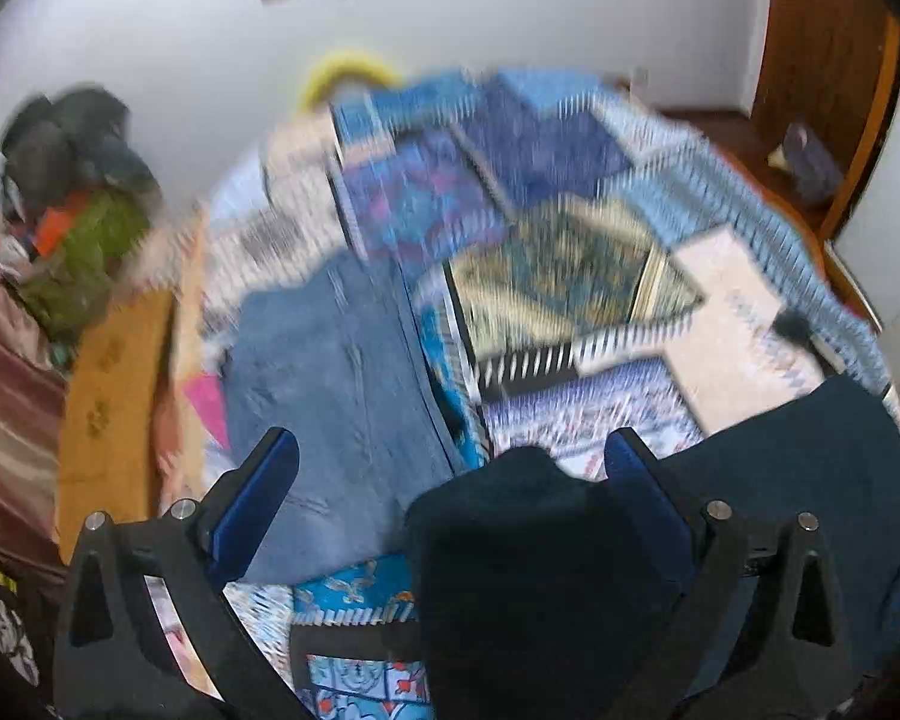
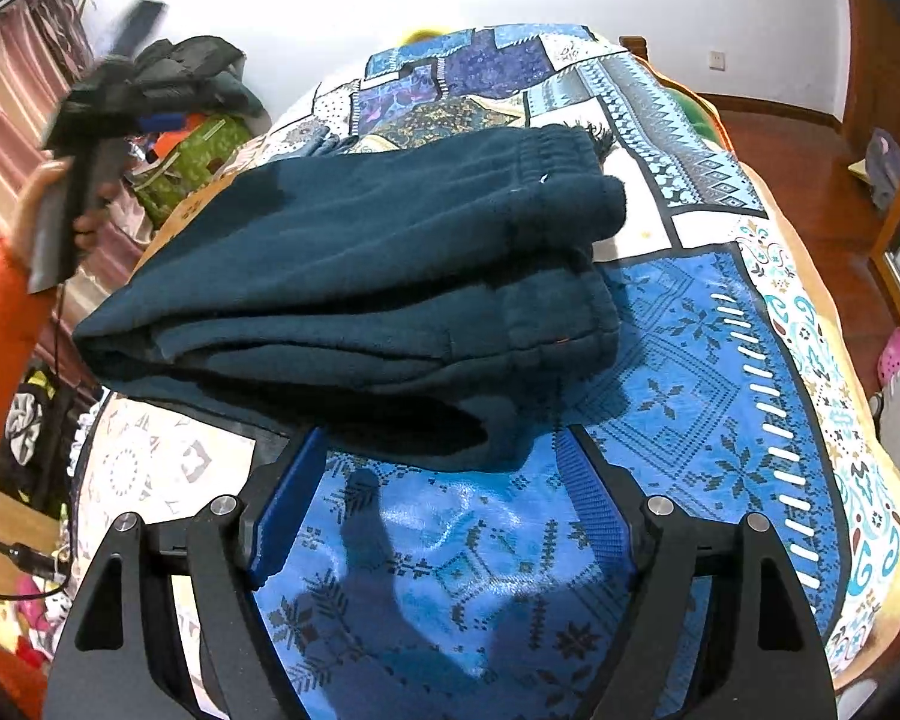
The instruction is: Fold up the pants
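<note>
White walls and a patchwork bedspread (image 1: 726,324) fill the left wrist view, which is strongly blurred. At the lower centre, the left gripper (image 1: 450,480) has its jaws spread wide, and nothing is between them that I can be sure of; a dark teal piece of the pants (image 1: 546,570) covers the lower middle and right of the frame, close to the right finger, but I cannot tell if it touches the pad. A second garment, blue jeans (image 1: 336,396), lies flat on the bed at centre left, and a heap of clothes (image 1: 72,204) sits at the left edge. In the right wrist view the picture is sharp. The pants (image 2: 360,276) lie in the middle of the frame as a thick folded bundle on the bedspread (image 2: 690,372), the elastic waistband at the upper right. The right gripper (image 2: 438,480) stands wide at the lower centre, empty, its fingertips just at the near edge of the bundle. At the upper left, the left gripper (image 2: 90,138) is raised in the person's hand, well apart from the pants. I judge the folding almost done. One risk is that the layers, which look thick and soft, slide apart if a finger catches the near edge.
</note>
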`<state>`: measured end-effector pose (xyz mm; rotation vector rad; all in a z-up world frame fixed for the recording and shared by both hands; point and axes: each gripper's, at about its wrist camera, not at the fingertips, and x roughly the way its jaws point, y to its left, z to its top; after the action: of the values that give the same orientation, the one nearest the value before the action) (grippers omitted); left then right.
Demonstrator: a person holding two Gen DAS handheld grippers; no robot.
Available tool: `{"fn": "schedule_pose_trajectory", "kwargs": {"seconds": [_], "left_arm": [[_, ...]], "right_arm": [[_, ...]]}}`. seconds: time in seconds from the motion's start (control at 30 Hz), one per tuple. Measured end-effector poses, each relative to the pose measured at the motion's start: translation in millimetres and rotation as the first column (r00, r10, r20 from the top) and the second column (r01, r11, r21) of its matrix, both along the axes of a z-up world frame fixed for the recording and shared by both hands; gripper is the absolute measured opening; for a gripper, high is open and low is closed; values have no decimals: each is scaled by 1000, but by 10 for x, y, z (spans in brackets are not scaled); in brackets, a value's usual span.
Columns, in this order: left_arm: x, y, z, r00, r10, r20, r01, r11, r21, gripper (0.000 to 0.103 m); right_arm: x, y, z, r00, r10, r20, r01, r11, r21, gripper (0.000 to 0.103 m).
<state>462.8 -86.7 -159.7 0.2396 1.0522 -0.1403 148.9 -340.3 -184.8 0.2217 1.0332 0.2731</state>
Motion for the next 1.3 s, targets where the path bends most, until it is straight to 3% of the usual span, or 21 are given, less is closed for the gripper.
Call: {"fn": "schedule_pose_trajectory", "kwargs": {"seconds": [0.1,0.17,0.27,0.37,0.57,0.77,0.9,1.07,1.1,1.2,1.3], "left_arm": [[201,38,-354,992,-6,-123,6,1000,6,103],[244,29,-622,986,-11,-164,25,996,84,103],[154,90,-843,978,-31,-207,50,995,84,103],[30,211,-815,982,-29,-187,39,998,51,103],[-391,502,-710,995,21,-96,-12,995,95,103],[-926,904,-637,984,130,-122,-126,991,41,103],[-1376,907,-523,987,106,-124,-103,994,29,103],[-1817,694,-335,996,73,-54,-73,997,5,103],[-1849,676,-321,996,69,-52,-70,997,-15,101],[-1966,589,-244,997,61,-48,-67,988,-138,75],[-2061,482,-129,997,69,29,-64,990,-129,72]], "right_arm": [[26,-6,-14,1000,-11,-3,11,1000,-10,76],[40,-11,-17,1000,-14,-5,14,1000,-21,76],[59,-22,-15,1000,-14,-7,14,999,-33,76],[74,-32,-3,1000,-11,-3,11,999,-51,76],[48,-56,107,999,-12,41,14,998,-54,76],[-10,-35,255,996,-4,86,10,998,-61,76],[-61,5,399,990,-1,143,9,998,-59,77],[-92,78,513,981,6,195,-1,1000,-28,78],[-89,88,517,980,7,198,-4,1000,-15,78],[-37,144,479,981,22,190,-23,1000,4,78],[55,214,378,987,39,154,-41,999,11,77]]}}
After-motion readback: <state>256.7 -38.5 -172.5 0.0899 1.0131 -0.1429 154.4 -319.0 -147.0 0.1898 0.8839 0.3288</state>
